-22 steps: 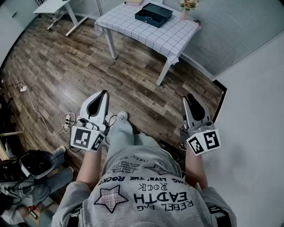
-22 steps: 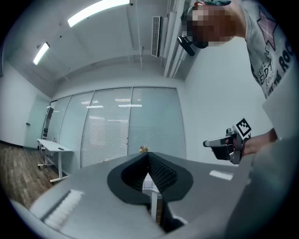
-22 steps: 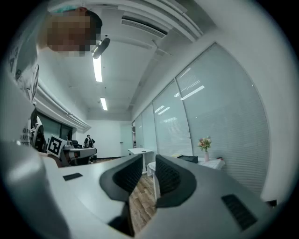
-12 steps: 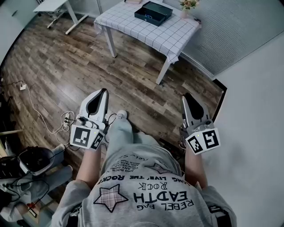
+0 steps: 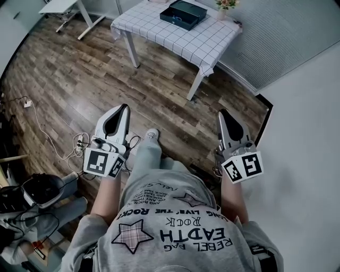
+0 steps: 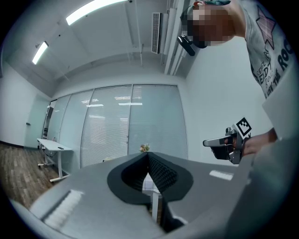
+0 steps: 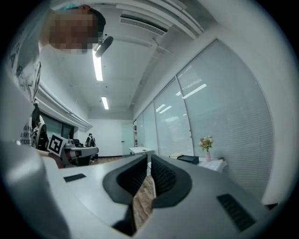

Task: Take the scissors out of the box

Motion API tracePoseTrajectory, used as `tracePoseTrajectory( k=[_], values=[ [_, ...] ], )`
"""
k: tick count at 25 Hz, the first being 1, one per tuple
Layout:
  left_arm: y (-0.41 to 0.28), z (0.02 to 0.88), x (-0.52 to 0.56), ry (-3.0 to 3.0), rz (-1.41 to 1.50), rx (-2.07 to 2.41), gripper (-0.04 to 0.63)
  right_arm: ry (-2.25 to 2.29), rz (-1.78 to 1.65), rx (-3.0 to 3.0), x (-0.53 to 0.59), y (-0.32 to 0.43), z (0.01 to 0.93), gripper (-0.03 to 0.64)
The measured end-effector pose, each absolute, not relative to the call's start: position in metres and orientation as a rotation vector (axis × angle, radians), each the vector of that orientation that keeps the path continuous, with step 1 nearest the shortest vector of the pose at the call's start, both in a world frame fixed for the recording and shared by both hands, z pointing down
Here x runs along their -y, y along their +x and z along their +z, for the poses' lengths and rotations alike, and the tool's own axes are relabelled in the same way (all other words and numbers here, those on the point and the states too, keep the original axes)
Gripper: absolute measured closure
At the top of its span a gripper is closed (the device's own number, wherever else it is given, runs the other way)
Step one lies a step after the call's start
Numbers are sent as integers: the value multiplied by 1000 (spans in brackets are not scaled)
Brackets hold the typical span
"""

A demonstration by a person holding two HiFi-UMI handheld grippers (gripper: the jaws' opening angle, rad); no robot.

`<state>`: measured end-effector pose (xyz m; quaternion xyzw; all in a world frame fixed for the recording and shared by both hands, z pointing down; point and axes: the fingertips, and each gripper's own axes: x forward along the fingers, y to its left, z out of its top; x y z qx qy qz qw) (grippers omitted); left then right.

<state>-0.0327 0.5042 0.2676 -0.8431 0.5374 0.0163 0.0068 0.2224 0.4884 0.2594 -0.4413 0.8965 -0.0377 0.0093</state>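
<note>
The dark box (image 5: 183, 13) lies open on a table with a checked cloth (image 5: 159, 32), far ahead across the wooden floor. I cannot make out scissors in it from here. My left gripper (image 5: 124, 108) is held level at waist height, jaws shut with nothing between them (image 6: 148, 155). My right gripper (image 5: 222, 113) is level too. Its jaws are drawn together to a thin slit, and only floor shows through (image 7: 149, 158). The right gripper view shows the box (image 7: 189, 159) small and distant.
A flower vase (image 5: 226, 5) stands on the table's right corner. A white desk (image 5: 64, 6) is at the far left. Cables and a power strip (image 5: 79, 143) lie on the floor by my left side. A blind-covered glass wall (image 5: 281, 37) runs along the right.
The table and box have slid slightly up in the head view, and a shoe has stepped forward. Both grippers keep the same pose and closure.
</note>
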Motion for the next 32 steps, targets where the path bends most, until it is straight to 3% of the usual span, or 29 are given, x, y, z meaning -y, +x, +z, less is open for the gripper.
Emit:
tracePoseTrajectory(
  k=[15, 32],
  values=[
    [-50, 280, -407, -2685, 65, -1641, 586, -1380, -143, -2834, -403, 191, 270, 594],
    [-124, 274, -237, -2757, 90, -1527, 586, -1424, -154, -2868, -259, 100, 271, 603]
  ],
)
